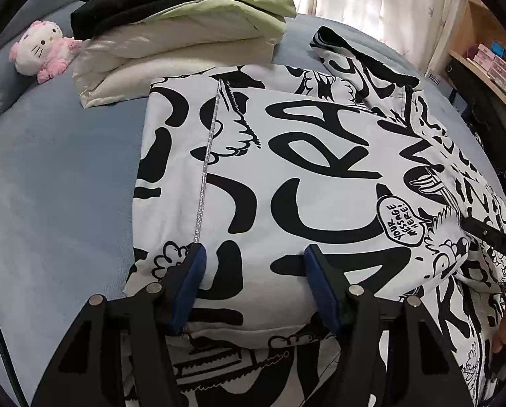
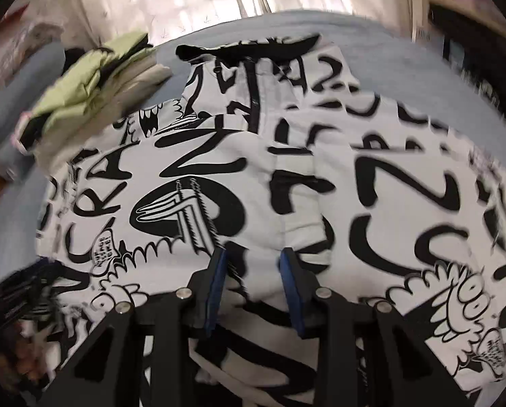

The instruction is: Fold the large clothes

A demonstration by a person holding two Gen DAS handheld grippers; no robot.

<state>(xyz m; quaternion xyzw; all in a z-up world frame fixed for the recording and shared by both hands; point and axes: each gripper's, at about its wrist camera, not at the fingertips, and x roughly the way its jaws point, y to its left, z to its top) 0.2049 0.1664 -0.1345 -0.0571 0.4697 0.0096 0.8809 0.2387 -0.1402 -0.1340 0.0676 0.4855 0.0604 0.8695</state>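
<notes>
A large white jacket [image 1: 320,156] with black graffiti print lies spread on the blue-grey bed [image 1: 56,169]. Its silver zipper [image 1: 207,156] runs up from my left fingertip. My left gripper [image 1: 254,249] stands open over the jacket's near folded edge, the cloth lying under the jaws, not pinched. In the right wrist view, which is blurred, the same jacket [image 2: 405,183] fills the frame. My right gripper [image 2: 253,252] hovers over it with jaws partly apart and a soft ridge of cloth between them, no pad pressing. One black finger [image 1: 486,234] of the right gripper shows at the left wrist view's right edge.
A stack of folded clothes [image 1: 185,27] in green, black and white sits at the far side of the bed, with a pink and white plush toy [image 1: 41,51] beside it. Curtains hang behind. Wooden shelves [image 1: 490,64] stand at the right. A hand [image 1: 505,325] shows at the right edge.
</notes>
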